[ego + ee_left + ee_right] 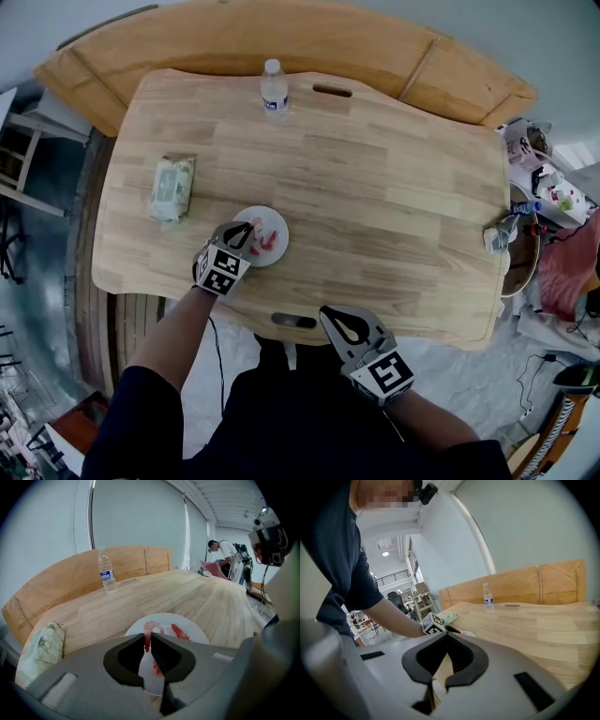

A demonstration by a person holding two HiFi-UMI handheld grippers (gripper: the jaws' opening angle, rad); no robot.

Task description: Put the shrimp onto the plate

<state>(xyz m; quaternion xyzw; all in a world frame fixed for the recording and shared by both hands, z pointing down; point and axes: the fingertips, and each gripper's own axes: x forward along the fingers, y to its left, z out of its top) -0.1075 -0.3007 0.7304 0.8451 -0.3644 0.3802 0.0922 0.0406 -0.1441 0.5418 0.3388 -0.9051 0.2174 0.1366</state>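
A white plate (282,228) lies near the table's front left. My left gripper (246,229) hangs over its left part, shut on the tail of a curled pink shrimp (151,627) whose body arcs above the plate (199,633). A second red shrimp (180,632) lies on the plate, and another red piece shows through the jaw gap. In the head view the shrimp (266,244) are a small red cluster. My right gripper (331,315) is held at the table's front edge, apart from the plate, shut with nothing in it (447,634).
A water bottle (274,89) stands at the table's far edge. A pack of wipes (172,187) lies left of the plate. A wooden bench (281,37) runs behind the table. Clutter and cables (548,197) sit off the right end. A person (226,555) stands in the background.
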